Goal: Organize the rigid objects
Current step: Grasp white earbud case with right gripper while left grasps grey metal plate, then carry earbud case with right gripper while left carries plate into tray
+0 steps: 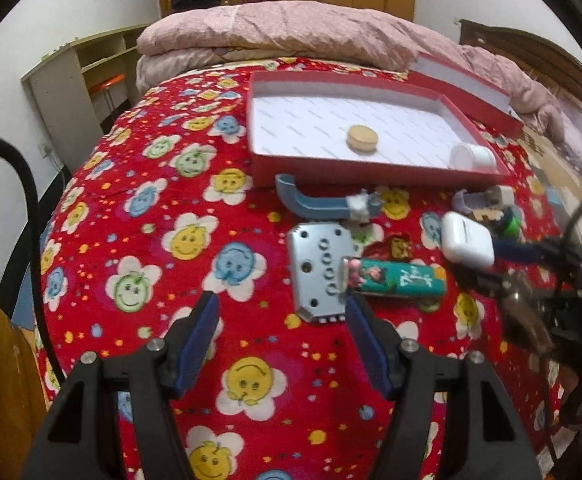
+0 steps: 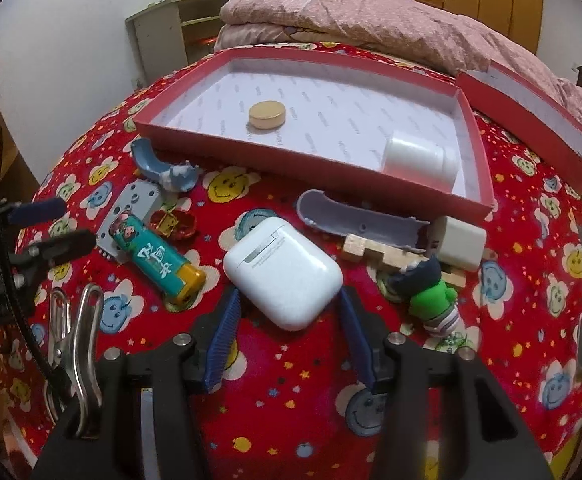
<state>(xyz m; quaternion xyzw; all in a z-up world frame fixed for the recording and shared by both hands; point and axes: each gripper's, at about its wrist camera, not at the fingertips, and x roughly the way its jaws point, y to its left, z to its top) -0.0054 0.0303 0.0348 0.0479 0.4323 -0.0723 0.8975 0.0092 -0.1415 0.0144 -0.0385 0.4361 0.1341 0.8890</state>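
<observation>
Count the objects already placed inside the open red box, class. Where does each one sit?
2. A round tan disc lies near the middle of the red box's floor, and a white jar lies on its side in the near right corner. Nothing else shows inside.

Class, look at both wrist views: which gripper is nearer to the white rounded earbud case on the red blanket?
Right. The right gripper is open with the white rounded earbud case between its fingertips; the left gripper hovers off to the case's left, by the grey metal plate.
</observation>
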